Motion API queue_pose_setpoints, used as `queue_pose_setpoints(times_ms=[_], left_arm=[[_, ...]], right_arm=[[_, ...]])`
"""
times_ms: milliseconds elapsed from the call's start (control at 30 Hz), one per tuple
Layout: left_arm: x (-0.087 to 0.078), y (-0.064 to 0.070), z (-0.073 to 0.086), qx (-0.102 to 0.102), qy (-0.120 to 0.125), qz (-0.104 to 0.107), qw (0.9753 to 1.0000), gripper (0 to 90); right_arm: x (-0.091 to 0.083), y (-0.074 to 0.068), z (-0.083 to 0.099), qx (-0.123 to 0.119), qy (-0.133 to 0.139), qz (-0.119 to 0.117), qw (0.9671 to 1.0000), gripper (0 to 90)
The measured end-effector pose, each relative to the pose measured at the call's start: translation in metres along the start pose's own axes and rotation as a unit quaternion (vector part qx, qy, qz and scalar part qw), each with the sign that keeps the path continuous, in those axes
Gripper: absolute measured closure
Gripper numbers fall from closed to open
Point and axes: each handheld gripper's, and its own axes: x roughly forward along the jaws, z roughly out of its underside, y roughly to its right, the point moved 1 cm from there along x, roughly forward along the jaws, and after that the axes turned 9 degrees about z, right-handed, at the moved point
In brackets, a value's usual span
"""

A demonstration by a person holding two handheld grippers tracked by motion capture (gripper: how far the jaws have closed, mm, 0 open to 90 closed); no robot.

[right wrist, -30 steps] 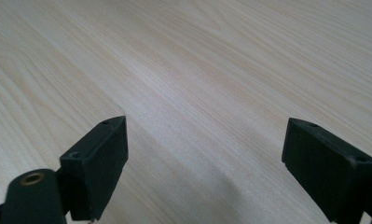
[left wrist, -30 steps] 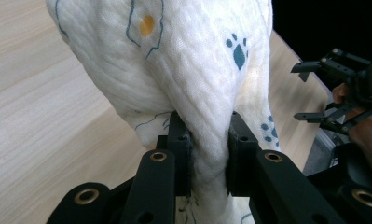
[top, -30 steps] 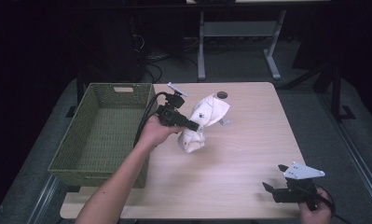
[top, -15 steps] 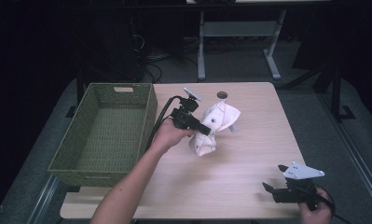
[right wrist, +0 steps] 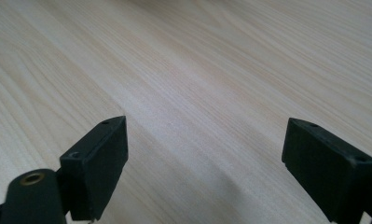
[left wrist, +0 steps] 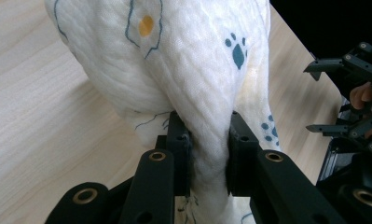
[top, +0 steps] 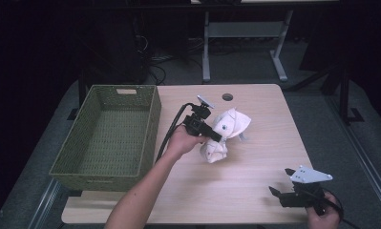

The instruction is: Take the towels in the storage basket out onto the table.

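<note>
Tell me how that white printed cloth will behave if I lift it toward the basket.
Probably floppy: the cloth bunches between the left gripper jaws and sags in folds. Likely light, since one pinch holds it. The quilted weave looks grippy, so slipping seems unlikely, though loose ends may drag over the basket rim.

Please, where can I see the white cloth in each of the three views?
High view: white cloth at the table's middle, right of the green basket.
Left gripper view: cloth fills the upper centre, pinched between the fingers.
Right gripper view: not in it.
Shared landmark: the wooden tabletop.
</note>
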Motion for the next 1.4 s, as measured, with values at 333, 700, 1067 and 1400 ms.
queue_pose_setpoints(times_ms=[333, 700, 1067, 1400], left_arm=[[0.025, -0.006, 0.002, -0.014, -0.005, -0.002, 0.9999, 75.0], [0.036, -0.020, 0.009, -0.039, 0.013, -0.005, 0.9991, 75.0], [0.040, -0.027, 0.015, -0.057, 0.032, -0.016, 0.9977, 73.1], [0.044, -0.027, 0.017, -0.056, 0.035, -0.028, 0.9975, 70.0]], right_arm=[[0.000, 0.000, 0.001, 0.000, 0.001, -0.001, 1.0000, 14.0], [0.001, 0.001, 0.001, 0.001, 0.001, -0.003, 1.0000, 14.0], [0.002, 0.001, 0.001, 0.000, 0.002, -0.003, 1.0000, 14.0], [0.001, 0.001, 0.001, 0.003, -0.002, -0.005, 1.0000, 14.0]])
